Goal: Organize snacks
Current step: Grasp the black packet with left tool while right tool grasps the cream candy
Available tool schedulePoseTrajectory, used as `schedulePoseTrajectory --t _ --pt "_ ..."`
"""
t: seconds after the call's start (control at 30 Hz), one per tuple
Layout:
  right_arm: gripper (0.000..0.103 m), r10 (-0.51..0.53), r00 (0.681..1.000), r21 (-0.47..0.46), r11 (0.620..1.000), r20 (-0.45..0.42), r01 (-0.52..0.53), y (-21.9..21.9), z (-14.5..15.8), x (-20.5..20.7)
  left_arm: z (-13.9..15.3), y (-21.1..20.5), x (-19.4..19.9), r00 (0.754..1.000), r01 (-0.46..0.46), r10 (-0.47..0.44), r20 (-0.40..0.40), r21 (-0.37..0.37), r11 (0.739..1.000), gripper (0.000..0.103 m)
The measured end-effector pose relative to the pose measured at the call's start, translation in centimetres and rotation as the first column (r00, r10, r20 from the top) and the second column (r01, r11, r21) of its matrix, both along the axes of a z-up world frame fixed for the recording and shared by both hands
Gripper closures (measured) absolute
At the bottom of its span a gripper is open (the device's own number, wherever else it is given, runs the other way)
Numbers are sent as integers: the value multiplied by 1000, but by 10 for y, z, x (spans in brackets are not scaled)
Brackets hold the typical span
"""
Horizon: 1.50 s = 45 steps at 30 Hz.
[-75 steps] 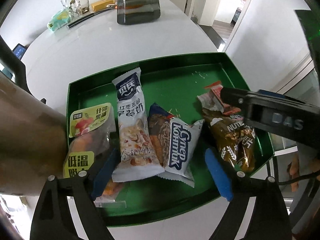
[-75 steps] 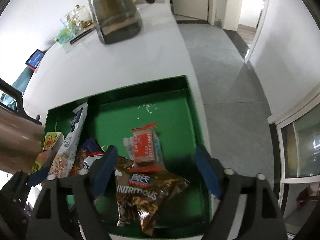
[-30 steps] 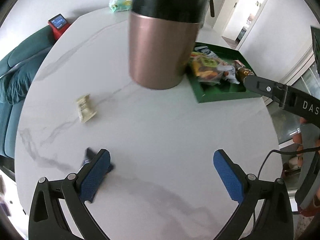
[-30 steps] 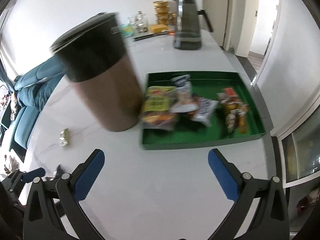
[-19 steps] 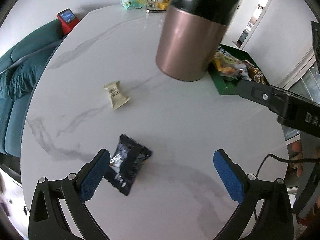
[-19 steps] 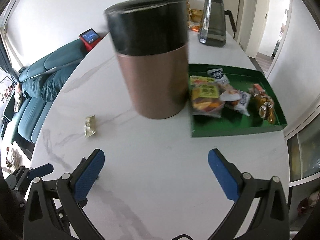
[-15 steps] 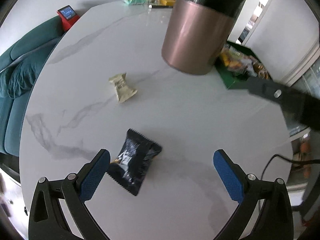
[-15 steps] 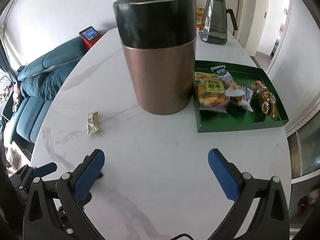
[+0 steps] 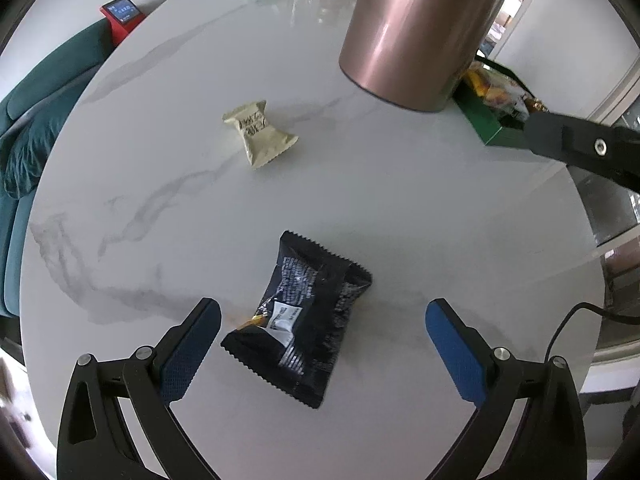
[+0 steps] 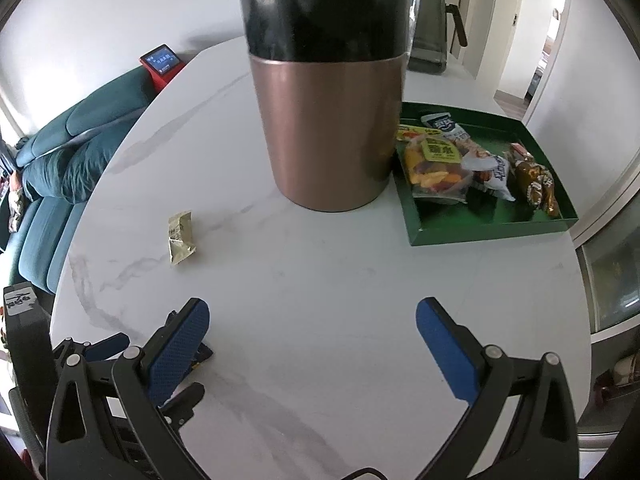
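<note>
snacks already fill our green tray (image 10: 486, 228) beside the copper canister (image 10: 326, 128). on the table (image 9: 380, 208), a black packet (image 9: 302, 320) lies between our left hand-held gripper (image 9: 322, 346) fingers, spread wide, gripping nothing. a beige packet (image 9: 260, 134) lies farther off. our right hand-held gripper (image 10: 312, 344) gapes empty.

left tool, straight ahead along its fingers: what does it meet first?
Most likely the black snack packet, lying flat on the white marble table between the open fingers of the left tool. Depth is unclear; the beige packet lies further ahead.
</note>
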State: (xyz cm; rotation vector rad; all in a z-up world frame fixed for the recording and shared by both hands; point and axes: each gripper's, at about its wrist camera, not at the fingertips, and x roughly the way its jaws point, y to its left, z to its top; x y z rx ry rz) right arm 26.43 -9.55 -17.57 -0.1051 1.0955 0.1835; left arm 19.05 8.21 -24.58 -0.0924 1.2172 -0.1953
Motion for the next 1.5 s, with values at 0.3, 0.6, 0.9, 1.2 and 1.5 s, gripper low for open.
schedulePoseTrajectory --t 0.3,0.6,0.9,1.2,1.5 --pt "0 3 1000 -16 1000 -24 -3 20 -11 7 -14 9 2 1000 25 -25 -17 40 999 36" --pt "0 -2 1000 -20 1000 -31 1 32 -14 10 -11 25 5 999 32 -32 5 21 999 61" --pt "0 20 999 9 1000 -48 -20 56 -19 20 -11 47 9 1000 -3 3 -1 10 1000 65" --pt "0 78 994 5 997 -71 -78 90 -33 39 -8 84 11 998 -66 66 -3 23 998 67" --pt "0 175 980 -7 984 -92 -177 129 -51 62 -7 112 18 994 -107 107 -4 28 994 67"
